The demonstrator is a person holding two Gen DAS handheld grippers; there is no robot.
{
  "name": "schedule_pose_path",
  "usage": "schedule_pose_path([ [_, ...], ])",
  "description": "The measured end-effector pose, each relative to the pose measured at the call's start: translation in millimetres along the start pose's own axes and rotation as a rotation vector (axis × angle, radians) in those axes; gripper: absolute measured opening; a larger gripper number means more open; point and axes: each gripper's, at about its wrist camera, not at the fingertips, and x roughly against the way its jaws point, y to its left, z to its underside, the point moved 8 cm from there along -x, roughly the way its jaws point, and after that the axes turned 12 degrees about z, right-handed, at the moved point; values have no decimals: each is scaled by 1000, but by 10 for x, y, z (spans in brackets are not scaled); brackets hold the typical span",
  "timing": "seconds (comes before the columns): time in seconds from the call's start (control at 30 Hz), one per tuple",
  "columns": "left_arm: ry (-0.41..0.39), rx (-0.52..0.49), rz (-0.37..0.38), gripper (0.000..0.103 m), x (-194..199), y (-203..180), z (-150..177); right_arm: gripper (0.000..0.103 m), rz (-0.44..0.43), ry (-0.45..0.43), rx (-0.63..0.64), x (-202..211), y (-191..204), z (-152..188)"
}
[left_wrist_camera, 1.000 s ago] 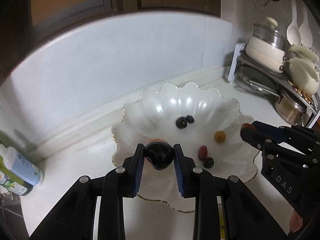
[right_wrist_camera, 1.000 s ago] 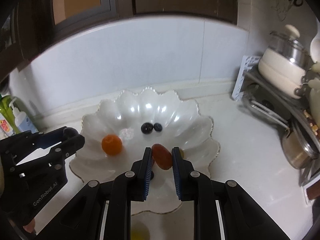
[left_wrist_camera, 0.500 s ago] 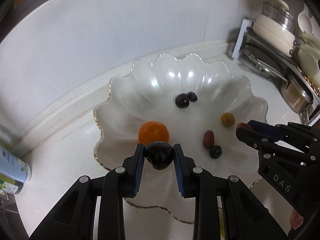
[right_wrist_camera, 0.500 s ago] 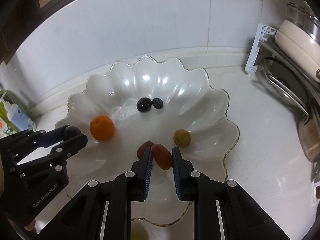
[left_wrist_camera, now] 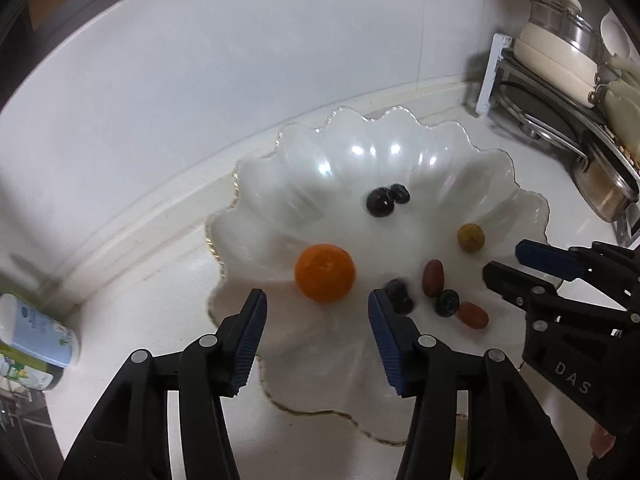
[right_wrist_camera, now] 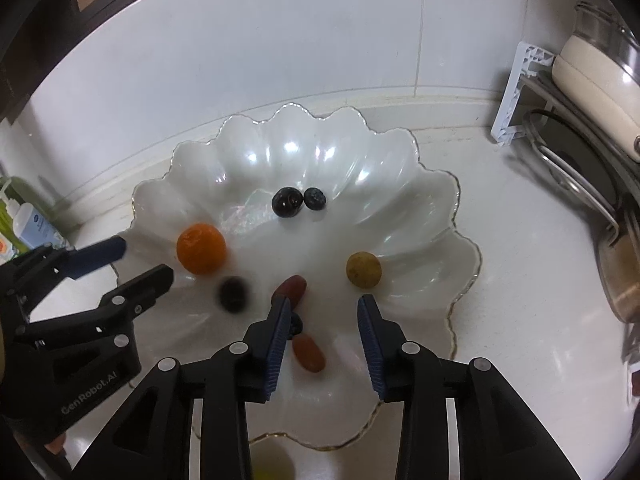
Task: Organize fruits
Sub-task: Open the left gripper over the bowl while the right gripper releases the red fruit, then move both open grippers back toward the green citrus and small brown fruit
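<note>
A white scalloped bowl (left_wrist_camera: 400, 152) (right_wrist_camera: 320, 148) sits on the counter with several fruits in it. My left gripper (left_wrist_camera: 318, 312) is open and empty over the bowl's near side, behind an orange (left_wrist_camera: 325, 272) (right_wrist_camera: 201, 253). A dark grape (left_wrist_camera: 398, 296) (right_wrist_camera: 233, 294), blurred, lies by its right finger. My right gripper (right_wrist_camera: 324, 316) is open and empty above a red oval fruit (right_wrist_camera: 307, 352) (left_wrist_camera: 473, 315). Two dark berries (right_wrist_camera: 298, 201), a yellow fruit (right_wrist_camera: 363, 269), a brown date (right_wrist_camera: 291, 288) and a blueberry (left_wrist_camera: 447, 303) also lie in the bowl.
A rack with pots and pans (left_wrist_camera: 568, 76) (right_wrist_camera: 592, 92) stands at the right. Bottles (left_wrist_camera: 36, 340) (right_wrist_camera: 24, 232) stand at the left by the wall. A yellow-green object (right_wrist_camera: 272, 460) lies on the counter below the bowl's front rim.
Both grippers have opened. The dark grape has dropped from the left one and the red oval fruit from the right one; both now lie in the bowl.
</note>
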Motion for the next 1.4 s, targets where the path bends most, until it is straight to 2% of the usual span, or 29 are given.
schedule_pose_path([
  [0.13, -43, -7, -12, 58, 158, -4, -24, 36, 10, -40, -7, 146, -37, -13],
  [0.4, -136, -30, -32, 59, 565, -57, -47, 36, -6, -108, -38, 486, -80, -24],
  [0.53, -181, -45, 6, 59, 762, -125, -50, 36, -7, -152, -51, 688, -99, -4],
  [0.93, -286, -104, 16, 65, 1279, -329, 34, 36, 46, -285, -64, 1336, -183, 96],
  [1.4, -373, -190, 66, 70, 1723, -605, 311, 36, 82, -359, -127, 1787, -295, 441],
])
